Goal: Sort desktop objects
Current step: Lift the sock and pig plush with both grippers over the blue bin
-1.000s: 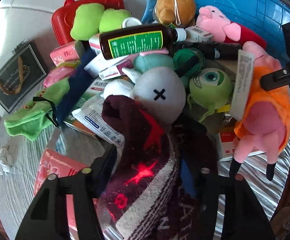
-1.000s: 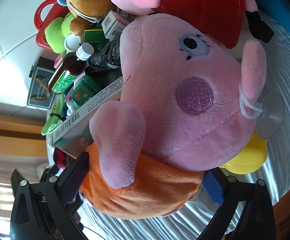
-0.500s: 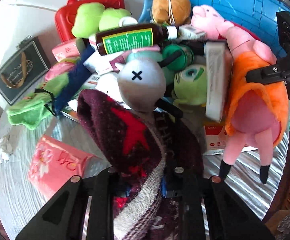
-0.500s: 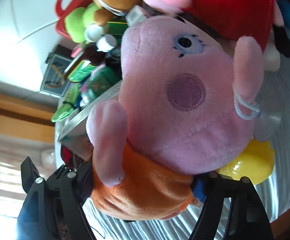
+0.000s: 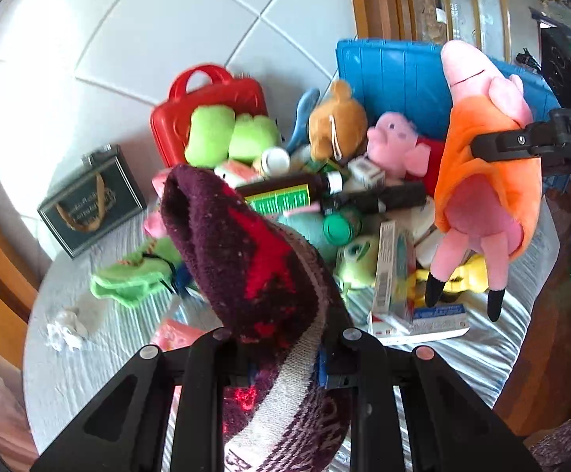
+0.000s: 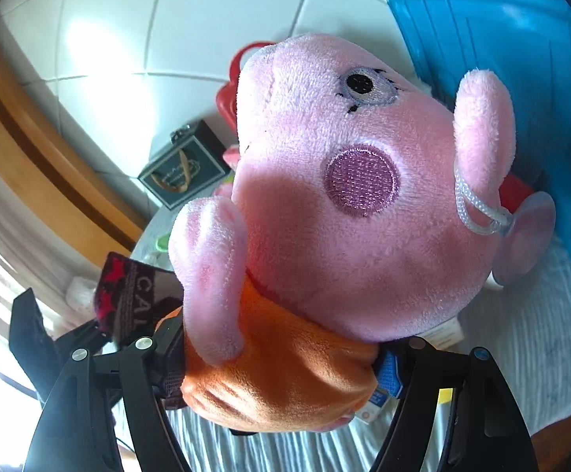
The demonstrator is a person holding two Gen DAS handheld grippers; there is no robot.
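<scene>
My left gripper (image 5: 283,354) is shut on a dark maroon knitted sock (image 5: 246,244) with red figures and a grey band. The sock hangs lifted above the pile. My right gripper (image 6: 281,358) is shut on the orange dress of a pink pig plush (image 6: 344,196), which fills the right wrist view. In the left wrist view the same pig plush (image 5: 486,165) hangs at the right, legs down, clear of the table, with the right gripper (image 5: 521,141) clamped across its body. The sock (image 6: 135,295) shows at the lower left of the right wrist view.
On the round table (image 5: 88,373) lies a pile: a brown bottle (image 5: 285,194), a green one-eyed plush (image 5: 358,259), a bear (image 5: 338,124), a second pig (image 5: 395,145), boxes (image 5: 391,275). Behind it are a red case (image 5: 210,98), a blue crate (image 5: 395,82) and a dark box (image 5: 92,200). Crumpled tissue (image 5: 65,326).
Both grippers closed on their items and rose: the left lifted the sock off the pile, and the right lifted the pig plush and turned it upright. The pile now looks farther below.
</scene>
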